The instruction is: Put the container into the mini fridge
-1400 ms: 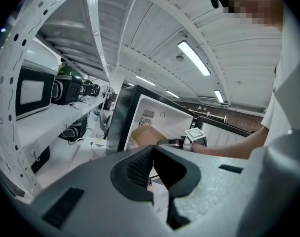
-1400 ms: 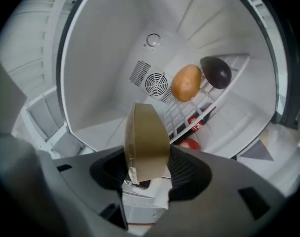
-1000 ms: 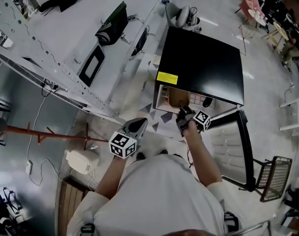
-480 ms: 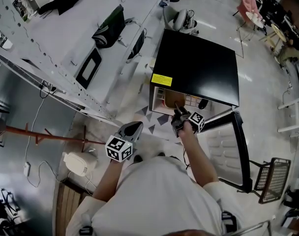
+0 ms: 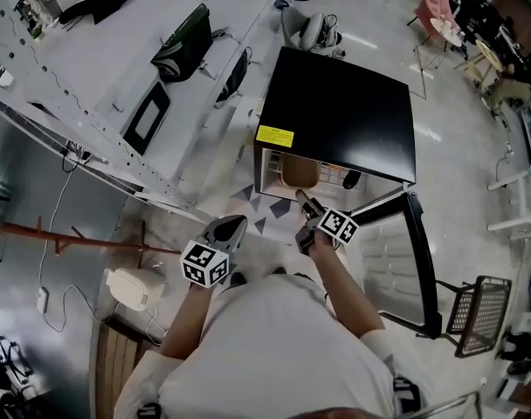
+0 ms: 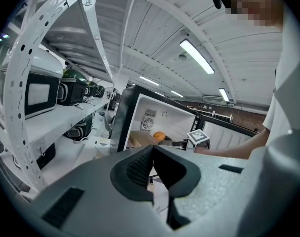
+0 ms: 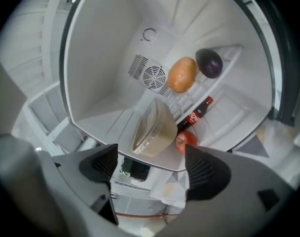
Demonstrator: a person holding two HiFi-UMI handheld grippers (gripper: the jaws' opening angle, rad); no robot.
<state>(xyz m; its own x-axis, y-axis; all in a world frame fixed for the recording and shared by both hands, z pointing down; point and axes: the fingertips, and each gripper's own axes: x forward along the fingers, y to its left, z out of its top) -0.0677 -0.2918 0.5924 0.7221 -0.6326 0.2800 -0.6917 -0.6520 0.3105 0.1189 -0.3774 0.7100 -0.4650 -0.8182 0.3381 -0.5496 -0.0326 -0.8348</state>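
Note:
The tan lidded container [image 7: 152, 127] rests on the white shelf inside the black mini fridge [image 5: 335, 112]; in the head view the container [image 5: 299, 171] shows just inside the opening. My right gripper [image 7: 152, 167] hovers just outside the fridge front with its jaws opening wide. Nothing is between its pads, and the container lies a little ahead of them. In the head view the right gripper [image 5: 302, 203] points at the opening. My left gripper [image 5: 232, 225] hangs lower left of the fridge, shut and empty [image 6: 152, 154].
Inside the fridge are an orange [image 7: 182, 74], a dark purple fruit [image 7: 209, 63], a red apple [image 7: 185, 140] and a cola bottle [image 7: 194, 114]. The fridge door [image 5: 418, 260] stands open at right. A long white shelving bench [image 5: 161, 77] runs along the left.
The right gripper has let go of the container, opened its jaws and drawn back out of the fridge towards me. The container stays on the shelf. The left gripper has barely moved.

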